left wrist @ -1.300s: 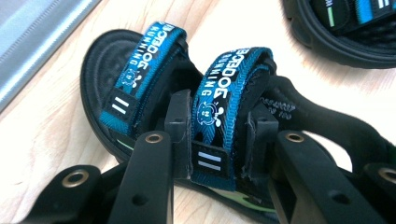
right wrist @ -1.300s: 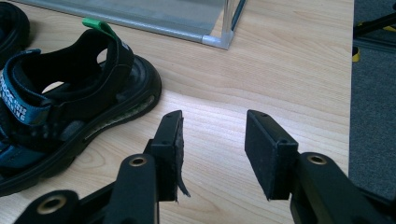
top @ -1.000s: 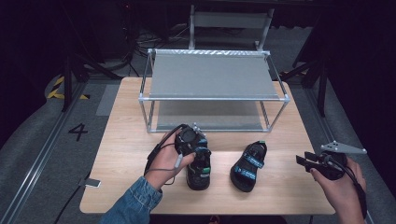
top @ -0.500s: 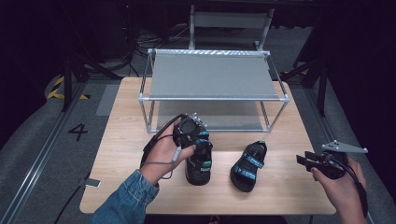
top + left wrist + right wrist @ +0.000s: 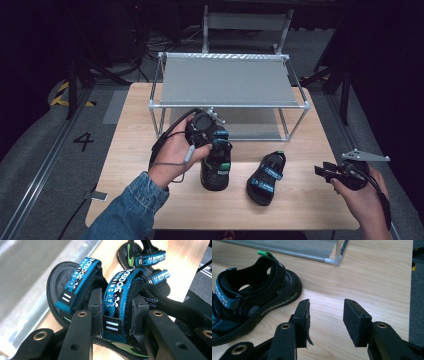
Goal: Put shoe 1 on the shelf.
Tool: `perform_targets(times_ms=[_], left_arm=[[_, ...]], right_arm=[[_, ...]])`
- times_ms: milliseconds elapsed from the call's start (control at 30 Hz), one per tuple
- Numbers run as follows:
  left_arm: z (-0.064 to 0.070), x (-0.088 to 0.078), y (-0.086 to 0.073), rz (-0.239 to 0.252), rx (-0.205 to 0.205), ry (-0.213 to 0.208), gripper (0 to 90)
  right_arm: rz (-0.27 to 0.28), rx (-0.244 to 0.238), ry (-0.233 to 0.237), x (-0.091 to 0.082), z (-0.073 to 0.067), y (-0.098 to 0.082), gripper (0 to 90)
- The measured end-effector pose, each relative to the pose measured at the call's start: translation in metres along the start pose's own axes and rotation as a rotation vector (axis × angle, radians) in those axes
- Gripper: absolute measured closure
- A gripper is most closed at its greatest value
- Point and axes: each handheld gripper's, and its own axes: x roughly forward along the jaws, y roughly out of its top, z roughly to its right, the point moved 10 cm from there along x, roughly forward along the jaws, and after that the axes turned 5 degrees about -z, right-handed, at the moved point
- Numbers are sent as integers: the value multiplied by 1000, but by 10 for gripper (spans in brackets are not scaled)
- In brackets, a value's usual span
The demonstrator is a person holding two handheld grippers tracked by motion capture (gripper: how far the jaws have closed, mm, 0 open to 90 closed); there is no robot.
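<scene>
The left gripper (image 5: pixel 216 142) clamps the blue strap (image 5: pixel 117 302) of a black sandal (image 5: pixel 216 167), held toe-down just above the desk (image 5: pixel 135 150) near its front edge, before a rack (image 5: pixel 227 82). The sandal looks light and soft-strapped with a stiff sole; the strap gives a secure hold. The right gripper (image 5: pixel 325 315) hangs open, empty, beside the second sandal (image 5: pixel 266 177).

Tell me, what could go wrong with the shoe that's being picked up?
The left gripper pinches only one blue strap of the sandal, so the shoe might swing or slip out. The metal rack is very close behind, so the sandal could bump its bar. The other sandal lies nearby and might get knocked.
</scene>
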Motion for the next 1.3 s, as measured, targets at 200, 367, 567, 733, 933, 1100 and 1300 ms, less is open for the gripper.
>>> perform_targets(times_ms=[200,367,567,733,933,1100,1300], left_arm=[[-1,-12,12,12,-7,3,693],[-4,-20,22,30,-16,1,693],[-13,-33,36,69,-40,0,693],[-23,-42,47,95,-66,-7,693],[-32,-49,58,126,-76,6,694],[-43,-52,72,149,-83,20,694],[-50,-55,81,184,-95,0,693]], right_arm=[[8,3,12,0,1,5,579],[22,-8,27,0,-3,14,580],[33,-15,31,0,-4,18,579],[39,-9,33,-3,-3,18,580],[47,-4,32,-6,0,19,580],[45,1,29,-7,2,17,580],[52,5,32,-9,3,16,579]])
